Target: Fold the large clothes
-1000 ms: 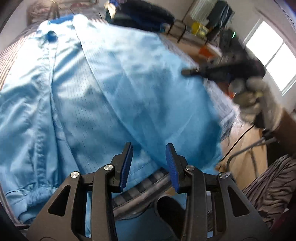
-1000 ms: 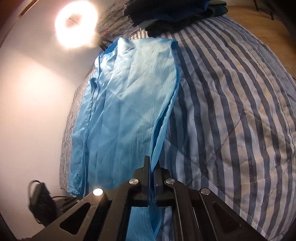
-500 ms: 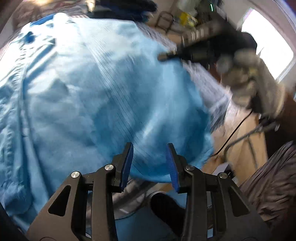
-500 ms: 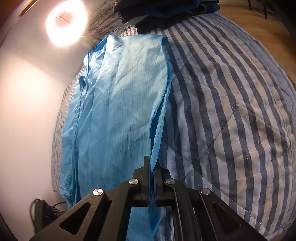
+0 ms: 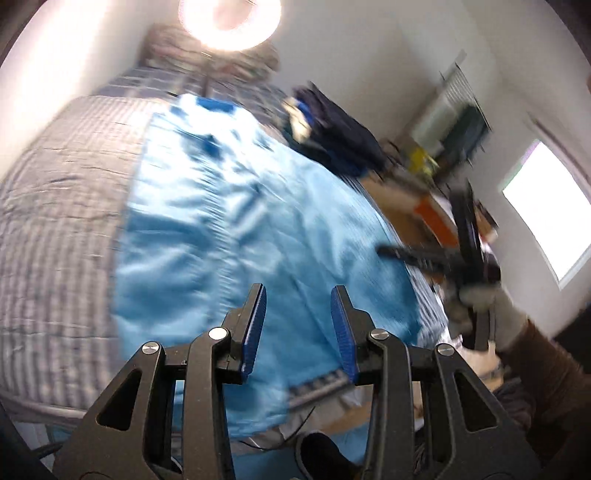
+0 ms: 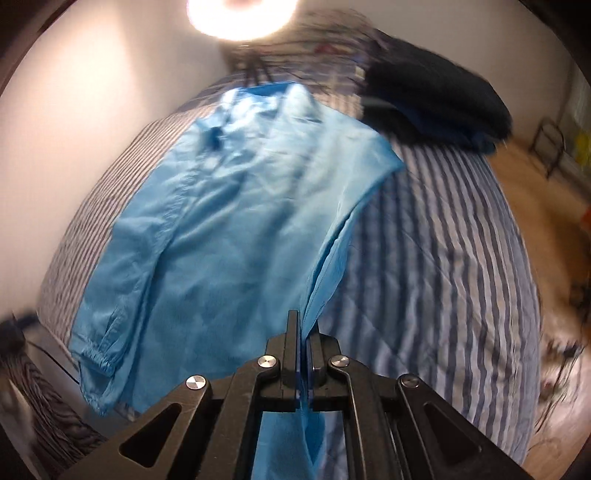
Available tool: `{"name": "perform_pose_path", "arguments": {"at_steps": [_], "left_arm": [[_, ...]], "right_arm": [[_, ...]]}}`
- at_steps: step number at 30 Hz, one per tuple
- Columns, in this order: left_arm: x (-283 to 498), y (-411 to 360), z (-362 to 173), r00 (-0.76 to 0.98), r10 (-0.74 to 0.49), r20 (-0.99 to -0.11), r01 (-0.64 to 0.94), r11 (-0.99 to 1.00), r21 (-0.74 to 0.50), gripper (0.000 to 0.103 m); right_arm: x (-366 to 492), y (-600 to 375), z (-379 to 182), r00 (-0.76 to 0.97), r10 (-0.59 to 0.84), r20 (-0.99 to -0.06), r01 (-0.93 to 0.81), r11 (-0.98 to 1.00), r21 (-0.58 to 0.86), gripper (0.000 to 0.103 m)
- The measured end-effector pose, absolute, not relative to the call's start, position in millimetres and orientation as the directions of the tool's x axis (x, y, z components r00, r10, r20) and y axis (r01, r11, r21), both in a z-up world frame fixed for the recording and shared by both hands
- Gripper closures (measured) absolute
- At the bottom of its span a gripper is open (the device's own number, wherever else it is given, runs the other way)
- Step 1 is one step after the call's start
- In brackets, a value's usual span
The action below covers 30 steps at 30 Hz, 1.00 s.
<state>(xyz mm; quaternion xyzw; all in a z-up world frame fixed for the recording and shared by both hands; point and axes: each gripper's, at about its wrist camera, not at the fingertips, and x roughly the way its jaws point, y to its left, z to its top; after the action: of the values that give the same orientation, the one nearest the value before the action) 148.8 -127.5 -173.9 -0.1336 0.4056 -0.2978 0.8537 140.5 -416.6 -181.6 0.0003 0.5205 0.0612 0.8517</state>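
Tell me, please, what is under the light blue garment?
Under the light blue garment lies a striped bedspread, visible on both sides of it. The part directly below the cloth is covered, so anything there cannot be seen. The right gripper pinches one edge.

Left hand-held gripper (image 5: pixel 298 325) parted; right hand-held gripper (image 6: pixel 303 345) clamped.

Dark clothes pile (image 6: pixel 436 107) blocks the bed's (image 6: pixel 443 258) far corner.

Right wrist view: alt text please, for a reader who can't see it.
The right gripper, fingers shut, pinches the edge of a light blue garment spread on a striped bedspread. A dark clothes pile sits behind; a ring light glares above.
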Motion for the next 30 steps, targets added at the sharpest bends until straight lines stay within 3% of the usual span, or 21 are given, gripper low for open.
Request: {"name": "perform_pose_path", "arguments": {"at_steps": [8,20,22,25,30], "left_arm": [[161.7,-57.3,-162.2,0.597,-0.567,-0.568,0.282,0.811,-0.512,0.066],[171.3,-39.8,-171.6,0.606,-0.537,-0.587,0.257,0.830,-0.495,0.066],[171.9,-41.1,-173.4,0.600,-0.538,-0.592,0.260,0.831,-0.491,0.066],[173.1,-45.4,-176.2,0.589,-0.542,-0.599,0.268,0.831,-0.488,0.066],[176.1,-59.3,-182.3,0.557,-0.556,-0.617,0.298,0.827,-0.477,0.066]], "right_arm": [[154.1,-318.4,-193.9,0.422,0.092,-0.902,-0.285,0.958,-0.035,0.103],[160.4,-220.8,-266.5,0.286,0.050,-0.957,-0.486,0.868,-0.100,0.103],[163.3,-228.2,-263.5,0.262,0.101,-0.960,-0.470,0.882,-0.035,0.100],[164.1,-246.6,-248.3,0.221,0.225,-0.949,-0.437,0.893,0.109,0.079],[152.4,-288.7,-201.7,0.228,0.409,-0.884,-0.393,0.869,0.301,0.076]]}}
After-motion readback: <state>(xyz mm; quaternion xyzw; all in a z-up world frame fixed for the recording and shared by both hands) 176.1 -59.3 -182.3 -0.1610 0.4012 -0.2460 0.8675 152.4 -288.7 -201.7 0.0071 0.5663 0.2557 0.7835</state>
